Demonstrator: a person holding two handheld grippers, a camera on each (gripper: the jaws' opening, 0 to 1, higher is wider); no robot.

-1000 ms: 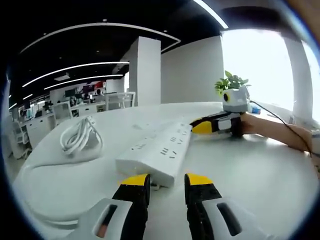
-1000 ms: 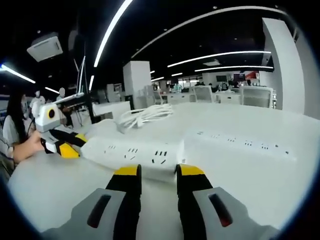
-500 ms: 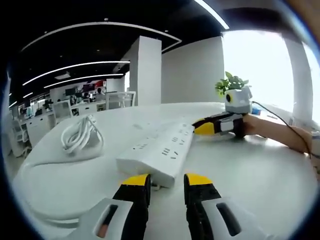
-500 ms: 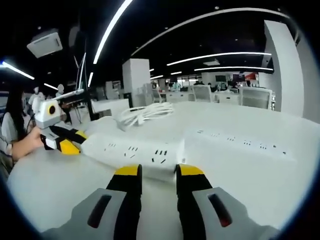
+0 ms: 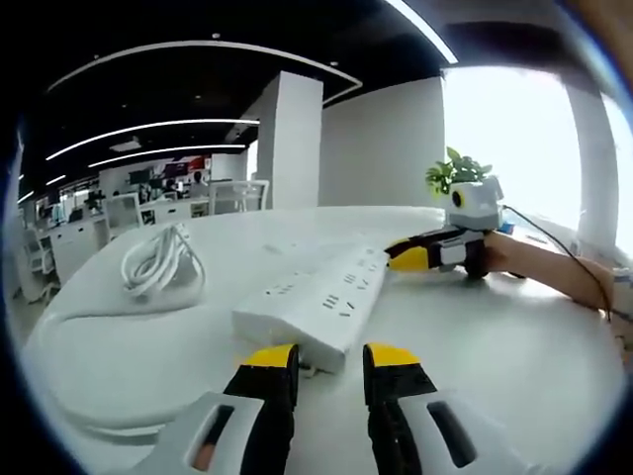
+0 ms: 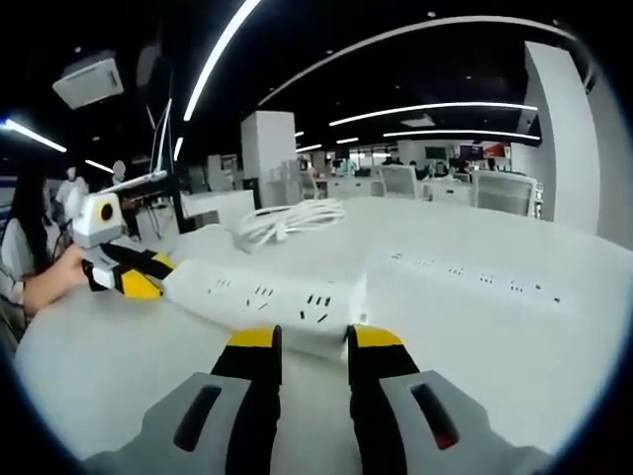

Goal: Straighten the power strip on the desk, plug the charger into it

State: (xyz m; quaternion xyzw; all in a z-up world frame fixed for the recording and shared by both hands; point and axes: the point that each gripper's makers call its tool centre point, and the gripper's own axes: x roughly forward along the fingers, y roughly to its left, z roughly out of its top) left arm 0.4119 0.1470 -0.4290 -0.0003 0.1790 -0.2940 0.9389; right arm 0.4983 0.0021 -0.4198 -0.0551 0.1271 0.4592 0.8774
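Left gripper view: the left gripper [image 5: 329, 358] is lying low over the white desk [image 5: 514, 346], its two yellow-tipped jaws standing a narrow gap apart and holding nothing. Just beyond the tips, one white power strip [image 5: 316, 303] is lying flat, its near end close to the jaws but apart from them, its length running away toward the right gripper [image 5: 404, 256]. That gripper is meeting the strip's far end, its yellow tips at the strip; whether they are touching it cannot be told. A person's forearm [image 5: 554, 272] is stretching in from the right behind it. To the left, one coiled white cable [image 5: 158, 262] is resting on the desk, with a single potted plant [image 5: 457, 168] standing farther back.

Right gripper view: the right gripper [image 6: 313, 339] is likewise hovering with its jaws slightly parted and empty, the tips just short of the strip's side [image 6: 267, 296]. A second white strip-like block [image 6: 475, 292] is lying to the right, adjoining the first. At the strip's left end the left gripper [image 6: 138, 277] is pointing in, held by a hand [image 6: 49, 287]. The cable coil [image 6: 287, 220] is lying beyond the strip.
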